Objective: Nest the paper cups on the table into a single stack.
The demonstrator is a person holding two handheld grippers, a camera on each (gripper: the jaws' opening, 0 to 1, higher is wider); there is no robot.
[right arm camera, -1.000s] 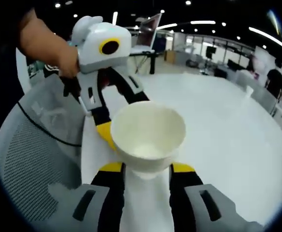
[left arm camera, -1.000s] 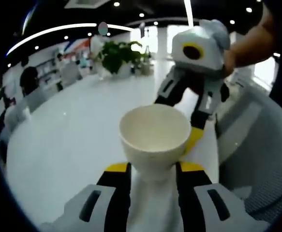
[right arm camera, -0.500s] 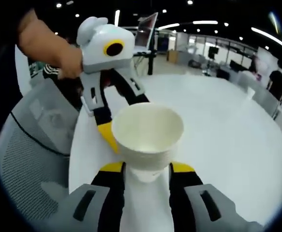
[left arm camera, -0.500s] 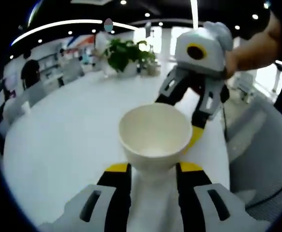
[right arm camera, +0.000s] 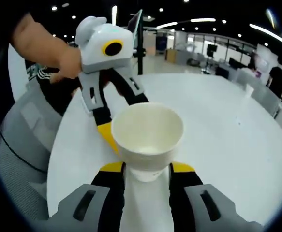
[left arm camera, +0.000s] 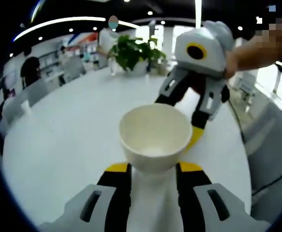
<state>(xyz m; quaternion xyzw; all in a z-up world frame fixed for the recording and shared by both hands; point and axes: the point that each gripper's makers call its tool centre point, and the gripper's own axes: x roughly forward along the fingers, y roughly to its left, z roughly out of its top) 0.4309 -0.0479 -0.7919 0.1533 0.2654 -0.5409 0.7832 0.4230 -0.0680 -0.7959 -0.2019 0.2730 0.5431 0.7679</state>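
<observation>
A white paper cup point(left arm camera: 154, 130) stands mouth-up between the jaws of my left gripper point(left arm camera: 153, 170), which is shut on its lower wall. In the right gripper view the same cup point(right arm camera: 147, 129) sits between the jaws of my right gripper point(right arm camera: 147, 170), also shut on it. A second rim line low on its wall hints at nested cups. The right gripper's yellow fingertip point(left arm camera: 194, 137) presses the cup's right side in the left gripper view. In the right gripper view, the left gripper's yellow fingertip point(right arm camera: 107, 137) touches its left side. The cup's base is hidden by the jaws.
A round white table point(left arm camera: 58, 145) point(right arm camera: 228, 145) lies beneath the cup. A small white cup-like object point(right arm camera: 249, 90) stands far across it. A grey mesh chair point(right arm camera: 20, 145) is at the table's edge. A potted plant point(left arm camera: 136, 50) stands behind. A person's hand point(right arm camera: 58, 58) holds the other gripper.
Both cameras have shifted, so more table and less chair shows. The cup stays held between both pairs of jaws in the same place.
</observation>
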